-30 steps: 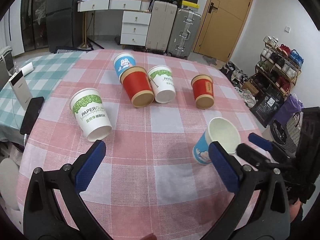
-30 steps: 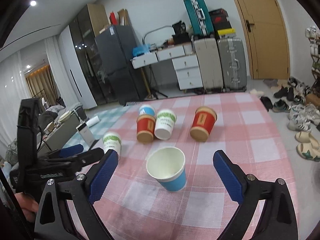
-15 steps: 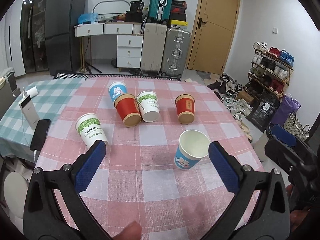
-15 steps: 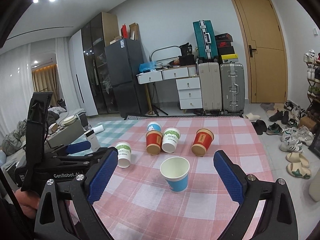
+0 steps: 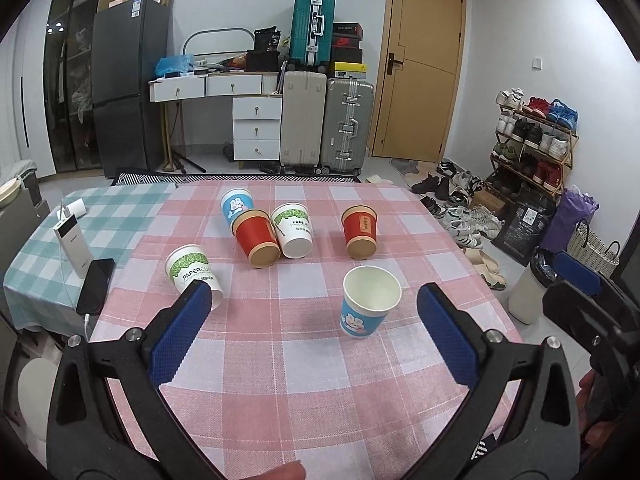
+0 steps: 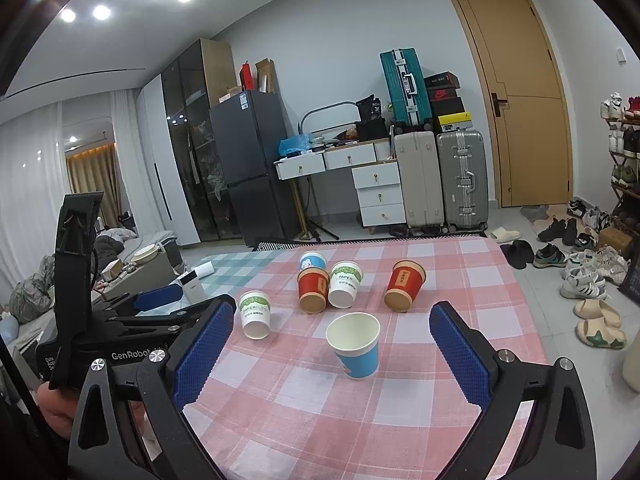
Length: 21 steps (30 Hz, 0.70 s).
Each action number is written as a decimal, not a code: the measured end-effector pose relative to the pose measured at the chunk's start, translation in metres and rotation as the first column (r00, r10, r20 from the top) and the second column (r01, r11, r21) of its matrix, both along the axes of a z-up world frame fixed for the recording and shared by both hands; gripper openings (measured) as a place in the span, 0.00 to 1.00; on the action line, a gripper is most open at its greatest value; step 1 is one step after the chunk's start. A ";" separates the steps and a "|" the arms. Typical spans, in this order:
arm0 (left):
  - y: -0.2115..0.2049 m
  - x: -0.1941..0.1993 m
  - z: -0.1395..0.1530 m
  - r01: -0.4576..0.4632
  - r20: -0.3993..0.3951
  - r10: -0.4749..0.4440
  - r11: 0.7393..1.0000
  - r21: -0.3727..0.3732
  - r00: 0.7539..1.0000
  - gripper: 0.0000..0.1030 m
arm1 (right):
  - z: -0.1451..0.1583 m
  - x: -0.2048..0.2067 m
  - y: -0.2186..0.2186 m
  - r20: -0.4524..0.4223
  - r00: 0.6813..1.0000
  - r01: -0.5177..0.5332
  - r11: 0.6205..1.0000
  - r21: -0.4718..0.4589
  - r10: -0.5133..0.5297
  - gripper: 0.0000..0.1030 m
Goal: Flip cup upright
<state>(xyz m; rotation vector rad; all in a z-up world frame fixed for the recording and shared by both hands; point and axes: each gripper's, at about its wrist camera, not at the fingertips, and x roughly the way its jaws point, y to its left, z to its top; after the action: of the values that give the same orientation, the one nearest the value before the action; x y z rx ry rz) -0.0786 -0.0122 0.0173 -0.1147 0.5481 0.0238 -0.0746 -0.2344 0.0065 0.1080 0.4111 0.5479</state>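
Observation:
A blue paper cup with a rabbit print (image 5: 370,307) (image 6: 355,345) stands upright, mouth up, on the pink checked tablecloth (image 5: 280,360). Behind it several cups stand mouth down: a white-green one at left (image 5: 193,273) (image 6: 256,313), a red one (image 5: 256,238), a white-green one (image 5: 293,230), a blue one (image 5: 237,206) and a red one at right (image 5: 360,231) (image 6: 403,286). My left gripper (image 5: 308,332) is open and empty, back from the upright cup. My right gripper (image 6: 332,354) is open and empty, also back from it.
A power bank (image 5: 71,242) and a phone (image 5: 96,285) lie on the green checked cloth at the left. The table's right edge drops to a floor with shoes (image 5: 460,216). The right gripper shows at the right edge in the left wrist view (image 5: 580,292).
Both grippers have pulled back and up from the upright blue cup, so the cups look smaller and farther. The cups have not moved.

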 end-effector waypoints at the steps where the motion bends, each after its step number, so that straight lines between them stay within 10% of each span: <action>1: 0.000 -0.001 0.001 0.001 0.003 -0.001 1.000 0.000 1.000 1.00 | 0.000 0.000 -0.001 0.000 1.000 0.000 1.000 0.003 0.000 0.98; 21: -0.005 -0.005 0.003 0.002 0.006 -0.002 1.000 0.000 1.000 1.00 | -0.002 0.002 0.003 -0.010 1.000 0.000 1.000 0.004 0.000 0.98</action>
<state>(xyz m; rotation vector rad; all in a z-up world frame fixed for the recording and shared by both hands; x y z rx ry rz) -0.0832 -0.0173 0.0204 -0.1145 0.5426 0.0213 -0.0723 -0.2316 0.0048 0.1145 0.4198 0.5483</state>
